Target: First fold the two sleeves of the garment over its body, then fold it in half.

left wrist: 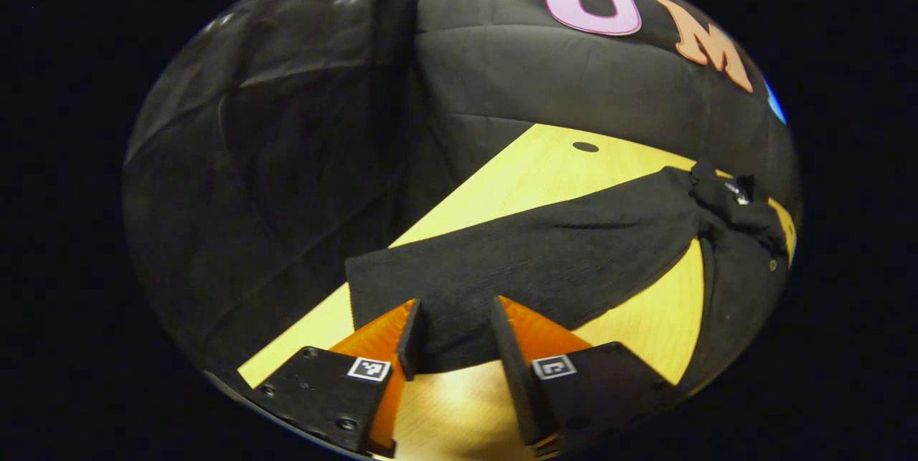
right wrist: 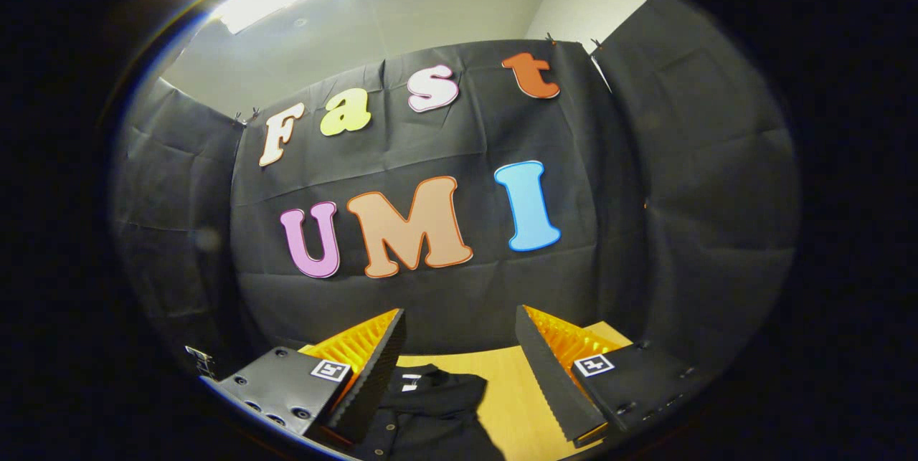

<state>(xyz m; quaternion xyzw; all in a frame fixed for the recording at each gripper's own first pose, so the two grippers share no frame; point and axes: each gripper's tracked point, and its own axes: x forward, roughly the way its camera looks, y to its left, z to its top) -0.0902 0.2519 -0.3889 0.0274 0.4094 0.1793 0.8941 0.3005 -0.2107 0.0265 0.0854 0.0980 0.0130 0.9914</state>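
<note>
A black garment (left wrist: 545,253) lies spread on the wooden table (left wrist: 545,160), its collar end (left wrist: 724,196) bunched at the far right in the left gripper view. My left gripper (left wrist: 455,314) is open just above the garment's near edge, and cloth shows between its fingers. In the right gripper view the black garment (right wrist: 430,411) with a white label and buttons lies low under my right gripper (right wrist: 459,353), which is open and tilted up toward the booth wall.
The light wooden table (right wrist: 513,389) ends at black cloth walls on every side. A small dark hole (left wrist: 585,147) marks the table near its far edge. Bare wood shows right of the garment.
</note>
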